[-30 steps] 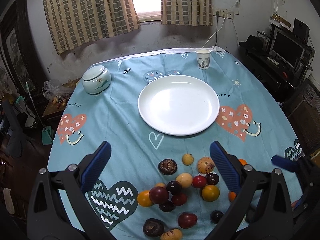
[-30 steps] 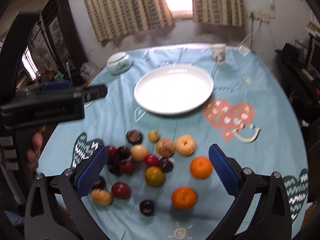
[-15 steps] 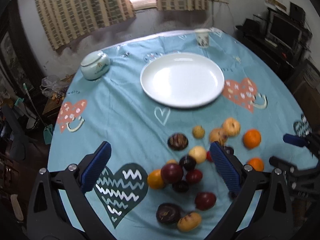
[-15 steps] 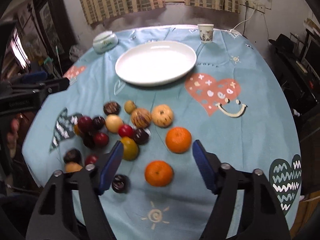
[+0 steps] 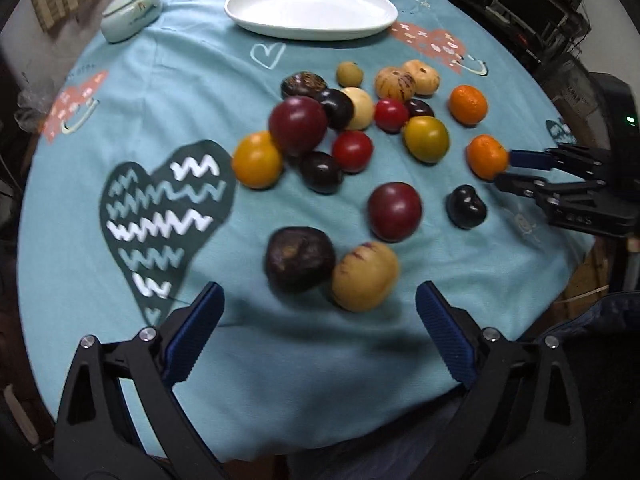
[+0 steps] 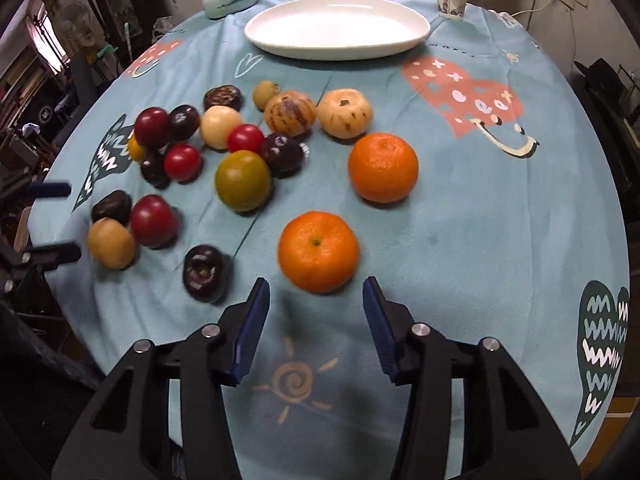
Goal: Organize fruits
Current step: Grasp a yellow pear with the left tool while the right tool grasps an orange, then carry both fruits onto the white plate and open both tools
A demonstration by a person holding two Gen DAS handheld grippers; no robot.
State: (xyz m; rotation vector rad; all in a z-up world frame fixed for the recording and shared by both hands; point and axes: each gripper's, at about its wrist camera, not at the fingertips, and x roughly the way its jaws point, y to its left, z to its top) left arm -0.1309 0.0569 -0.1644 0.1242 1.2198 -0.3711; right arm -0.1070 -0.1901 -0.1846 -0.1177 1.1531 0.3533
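Two views share one landmark, the white plate (image 5: 312,12) at the far side of the counter (image 5: 160,92): in the left wrist view, the left tool (image 5: 318,334) stands wide with nothing between its jaws, nearest a dark purple fruit (image 5: 299,259) and a yellow fruit (image 5: 365,276), well short of the plate. In the right wrist view, the right tool (image 6: 316,330) has just been closing to a narrower gap, jaws bare, just before the near orange (image 6: 318,251); the other fruits (image 6: 240,140) lie between it and the plate.
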